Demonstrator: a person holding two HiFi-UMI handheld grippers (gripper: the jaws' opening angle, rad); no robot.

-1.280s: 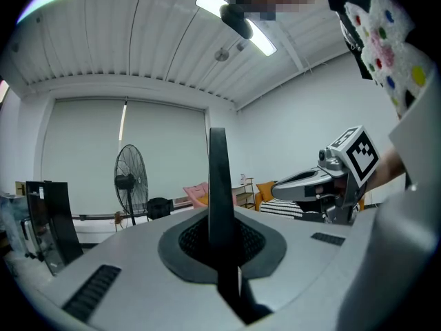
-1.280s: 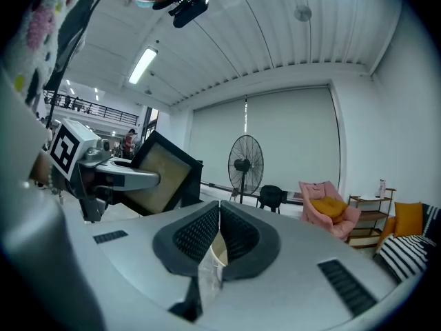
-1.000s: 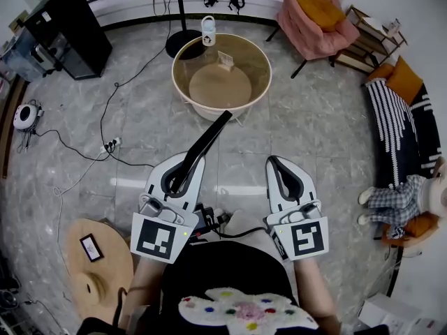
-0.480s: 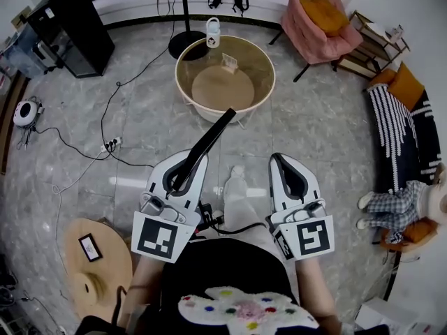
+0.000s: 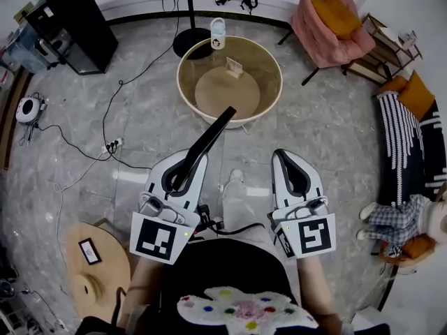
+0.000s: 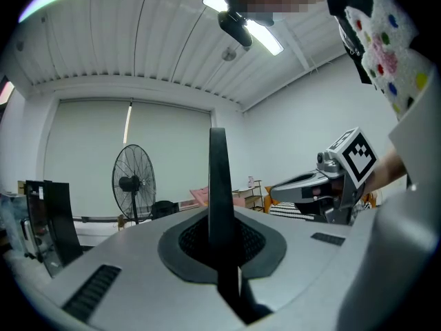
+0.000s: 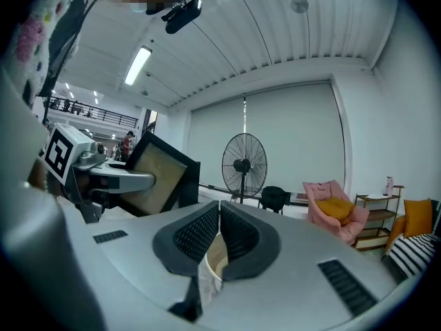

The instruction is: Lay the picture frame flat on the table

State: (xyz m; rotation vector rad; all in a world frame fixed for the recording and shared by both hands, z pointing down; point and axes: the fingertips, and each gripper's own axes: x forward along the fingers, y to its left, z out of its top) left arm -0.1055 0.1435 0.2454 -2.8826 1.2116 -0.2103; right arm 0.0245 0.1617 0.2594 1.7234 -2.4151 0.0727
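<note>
A black picture frame [image 5: 208, 139] sticks out edge-on from my left gripper [image 5: 181, 170], which is shut on its lower end. It slants up towards the round wooden table [image 5: 187, 96] ahead. In the left gripper view the frame [image 6: 218, 185] is a thin black upright bar pinched between the jaws. From the right gripper view I see its tan face and black border [image 7: 157, 176], tilted. My right gripper [image 5: 288, 159] is beside the left one, shut with nothing in it; in its own view the pads [image 7: 207, 229] meet.
On the round table stands a small card holder [image 5: 234, 66], with a pale jug [image 5: 218, 33] at its far rim. Behind are a fan stand [image 5: 188, 44], a black cabinet [image 5: 70, 23] and a pink armchair [image 5: 328, 19]. A low wooden side table [image 5: 105, 278] is at my lower left, cables [image 5: 105, 145] cross the floor.
Both grippers and the held frame have moved forward together; the round table now lies nearer and slightly lower in the head view. Neither gripper's jaws changed.
</note>
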